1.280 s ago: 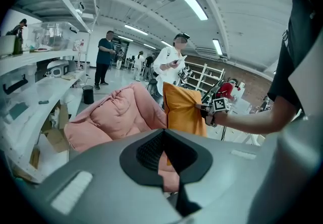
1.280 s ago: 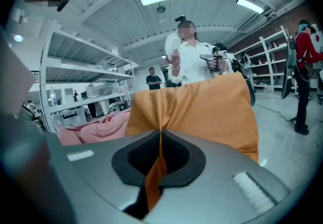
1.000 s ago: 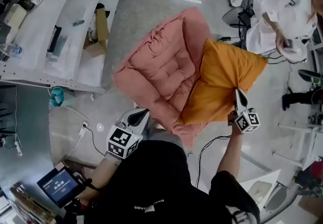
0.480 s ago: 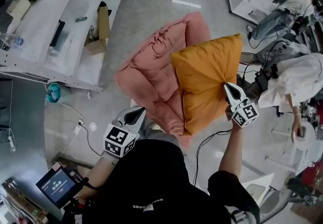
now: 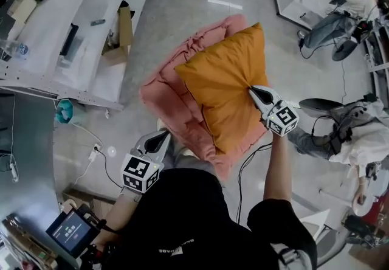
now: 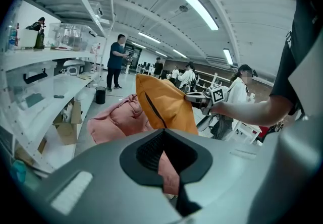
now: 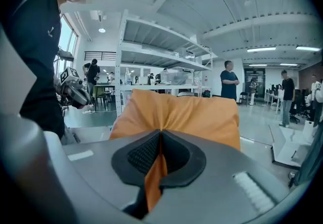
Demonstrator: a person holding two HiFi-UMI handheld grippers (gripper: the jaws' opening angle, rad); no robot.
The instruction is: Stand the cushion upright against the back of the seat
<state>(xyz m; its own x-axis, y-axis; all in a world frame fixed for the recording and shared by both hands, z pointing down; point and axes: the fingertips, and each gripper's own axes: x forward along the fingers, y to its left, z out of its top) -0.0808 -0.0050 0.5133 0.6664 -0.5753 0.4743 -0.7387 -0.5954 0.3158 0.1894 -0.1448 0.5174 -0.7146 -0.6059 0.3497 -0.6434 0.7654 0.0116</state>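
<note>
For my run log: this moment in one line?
right gripper shut on orange fabric cushion | left gripper shut on pink quilted seat pad

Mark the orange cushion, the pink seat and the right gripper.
orange cushion (image 5: 222, 89): head view, middle of its broad face.
pink seat (image 5: 159, 95): head view, bare padding left of the cushion.
right gripper (image 5: 253, 89): head view, its tips, shut on cushion fabric.

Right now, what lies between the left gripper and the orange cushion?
Only the pink seat pad, as the head view shows. The left gripper pinches its near edge; the orange cushion, held by the right gripper, is tilted above it.
</note>
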